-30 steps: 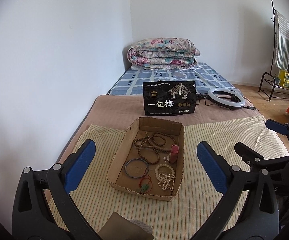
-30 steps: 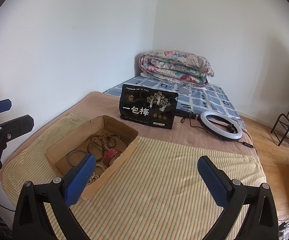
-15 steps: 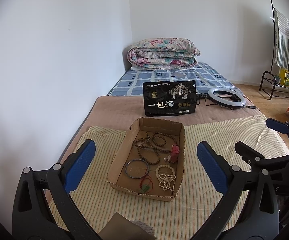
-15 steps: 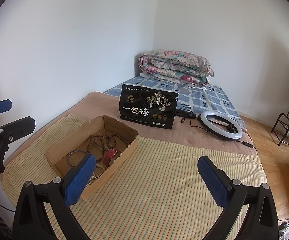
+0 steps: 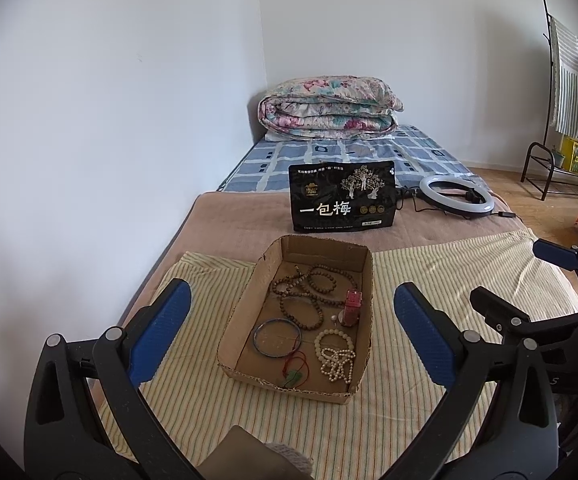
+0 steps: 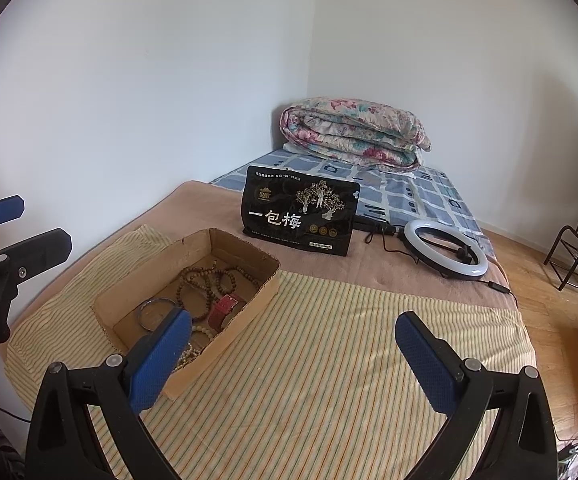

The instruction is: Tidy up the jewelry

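Both grippers are held wide open and empty above a bed: the left gripper [image 5: 289, 328] at lower centre of its view, the right gripper [image 6: 293, 352] likewise. A shallow cardboard box [image 5: 249, 320] is seen mid-frame on a striped cloth [image 6: 329, 360]. Inside it lie brown bead strands [image 5: 309, 292], a red watch [image 5: 352, 307], a blue bangle [image 5: 277, 337], pale bead bracelets [image 5: 335, 354] and a red cord pendant [image 5: 295, 372]. One piece is best pinched singly, since the strands appear tangled.

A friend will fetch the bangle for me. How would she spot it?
On the striped cloth sits an open cardboard box of jewelry. The bangle lies flat in its near left part, beside the white beads. It is the only plain, rigid blue hoop; the rest are beaded strings.
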### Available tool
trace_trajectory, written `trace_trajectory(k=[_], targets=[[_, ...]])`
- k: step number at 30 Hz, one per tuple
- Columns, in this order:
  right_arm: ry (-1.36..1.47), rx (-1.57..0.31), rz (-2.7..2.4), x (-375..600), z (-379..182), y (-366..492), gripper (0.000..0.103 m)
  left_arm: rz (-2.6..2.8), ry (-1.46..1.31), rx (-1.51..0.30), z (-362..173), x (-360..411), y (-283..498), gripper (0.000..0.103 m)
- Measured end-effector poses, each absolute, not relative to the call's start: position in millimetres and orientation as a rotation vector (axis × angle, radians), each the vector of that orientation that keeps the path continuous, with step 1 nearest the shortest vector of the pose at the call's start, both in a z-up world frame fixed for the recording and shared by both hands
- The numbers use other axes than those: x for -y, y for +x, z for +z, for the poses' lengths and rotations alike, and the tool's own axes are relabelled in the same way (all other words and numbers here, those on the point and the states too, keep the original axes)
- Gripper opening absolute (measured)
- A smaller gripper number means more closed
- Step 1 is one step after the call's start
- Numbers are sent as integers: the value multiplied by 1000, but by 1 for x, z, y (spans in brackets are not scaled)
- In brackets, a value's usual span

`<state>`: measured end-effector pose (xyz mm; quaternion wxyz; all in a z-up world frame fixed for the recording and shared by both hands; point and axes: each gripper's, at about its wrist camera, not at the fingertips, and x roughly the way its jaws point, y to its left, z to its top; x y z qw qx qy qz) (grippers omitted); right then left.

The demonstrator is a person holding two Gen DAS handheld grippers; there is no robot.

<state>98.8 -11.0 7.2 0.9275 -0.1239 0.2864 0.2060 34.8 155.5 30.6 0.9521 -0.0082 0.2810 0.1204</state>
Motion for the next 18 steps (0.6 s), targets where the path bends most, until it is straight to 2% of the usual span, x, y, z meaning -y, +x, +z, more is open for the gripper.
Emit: trace_trajectory(k=[18], targets=[[-251, -588, 416, 13, 7, 97, 103, 260, -18, -567, 30, -157, 35, 103]])
